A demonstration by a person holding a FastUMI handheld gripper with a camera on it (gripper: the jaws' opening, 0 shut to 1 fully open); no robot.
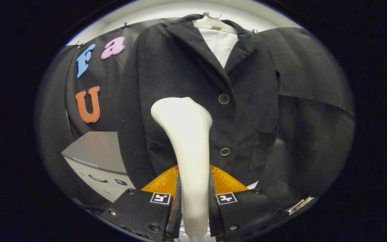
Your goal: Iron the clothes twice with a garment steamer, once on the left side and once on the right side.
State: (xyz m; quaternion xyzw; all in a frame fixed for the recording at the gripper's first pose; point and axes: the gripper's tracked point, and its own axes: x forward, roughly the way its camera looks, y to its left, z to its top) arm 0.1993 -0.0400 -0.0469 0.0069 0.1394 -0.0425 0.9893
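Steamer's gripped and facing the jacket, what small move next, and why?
Probably ease the steamer, clamped between both fingers of the gripper, forward and up toward the jacket panel beside the upper button. Its head appears to hover mid-front, short of the cloth.

We are finding no readable words, brands or numbers here. We are seeing only two square black-and-white coded markers [161, 198], one on each finger of the tool [193, 201], and they are carrying patterns, not text. The grey appliance [96, 161] beside the jacket is showing a small mark too tiny to read.
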